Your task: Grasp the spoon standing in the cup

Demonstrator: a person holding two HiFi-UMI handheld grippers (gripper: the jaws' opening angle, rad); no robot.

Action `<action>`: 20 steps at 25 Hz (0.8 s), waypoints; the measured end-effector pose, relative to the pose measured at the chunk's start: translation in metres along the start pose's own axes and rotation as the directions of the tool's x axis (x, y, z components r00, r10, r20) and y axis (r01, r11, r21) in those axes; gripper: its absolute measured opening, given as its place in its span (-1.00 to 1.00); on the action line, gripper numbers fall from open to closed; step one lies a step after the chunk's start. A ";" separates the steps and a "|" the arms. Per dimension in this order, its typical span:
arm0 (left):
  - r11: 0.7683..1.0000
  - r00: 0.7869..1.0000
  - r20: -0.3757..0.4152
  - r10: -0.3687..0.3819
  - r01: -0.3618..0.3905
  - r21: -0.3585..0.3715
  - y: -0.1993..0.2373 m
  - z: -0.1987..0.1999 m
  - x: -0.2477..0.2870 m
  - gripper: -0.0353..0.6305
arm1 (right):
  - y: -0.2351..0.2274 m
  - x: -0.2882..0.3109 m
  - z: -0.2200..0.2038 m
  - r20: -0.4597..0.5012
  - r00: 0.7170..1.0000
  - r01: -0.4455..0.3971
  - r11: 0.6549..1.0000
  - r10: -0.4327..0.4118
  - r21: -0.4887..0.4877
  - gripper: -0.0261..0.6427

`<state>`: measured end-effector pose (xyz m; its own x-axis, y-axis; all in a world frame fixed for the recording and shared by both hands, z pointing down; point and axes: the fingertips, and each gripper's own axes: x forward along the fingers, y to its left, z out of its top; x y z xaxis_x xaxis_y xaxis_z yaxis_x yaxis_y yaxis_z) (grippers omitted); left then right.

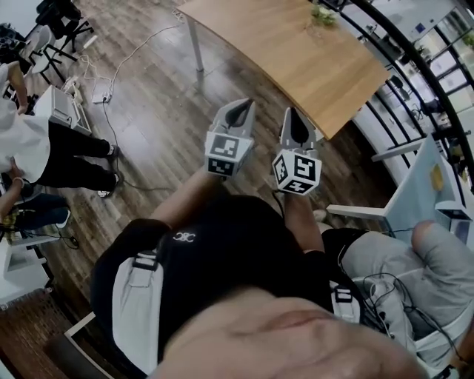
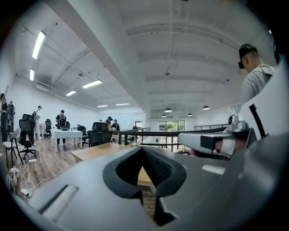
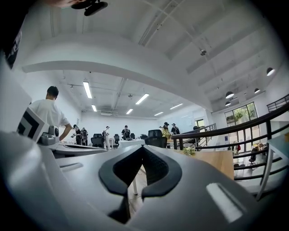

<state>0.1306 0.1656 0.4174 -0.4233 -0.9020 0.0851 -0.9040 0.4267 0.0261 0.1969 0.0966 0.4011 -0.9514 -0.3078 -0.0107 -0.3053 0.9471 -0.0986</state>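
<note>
Wooden table (image 1: 296, 52) in the upper middle of the head view is the only work surface close by. Honestly I can't find the spoon or the cup in any of the three views. The tabletop looks bare apart from a small potted plant (image 1: 322, 15) at its far end, near the top edge of the frame.

The left gripper (image 1: 241, 107) and right gripper (image 1: 295, 118) are side by side in the centre of the frame, held over the plank floor (image 1: 148, 133) just short of the table. Each gripper's own view shows the jaw tips meeting, with only room background in the leaf-shaped gap behind them. So both claws are closed and empty.

My take is the grasp hasn't really begun. To do it well:
- find the cup first by sweeping the head view across the table and beyond
- spread the jaws of whichever gripper ends up nearer
- come in from above along the spoon handle
- close on the handle clear of the cup rim, so the cup doesn't get knocked over
</note>
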 end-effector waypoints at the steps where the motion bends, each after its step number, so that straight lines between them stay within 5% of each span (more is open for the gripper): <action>1: 1.000 1.000 0.005 -0.009 0.009 0.003 0.010 0.003 0.007 -0.86 | 0.003 0.011 0.000 -0.002 1.000 0.009 1.000 -0.009 0.002 -0.92; 20: 0.987 0.987 -0.018 -0.159 0.158 -0.017 0.191 0.008 0.090 -0.86 | 0.084 0.195 -0.019 -0.046 0.992 0.121 0.993 -0.121 -0.007 -0.92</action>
<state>-0.0809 0.1657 0.4218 -0.2734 -0.9569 0.0983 -0.9585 0.2796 0.0558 -0.0148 0.1179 0.4093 -0.9083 -0.4157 0.0475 -0.4184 0.9036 -0.0923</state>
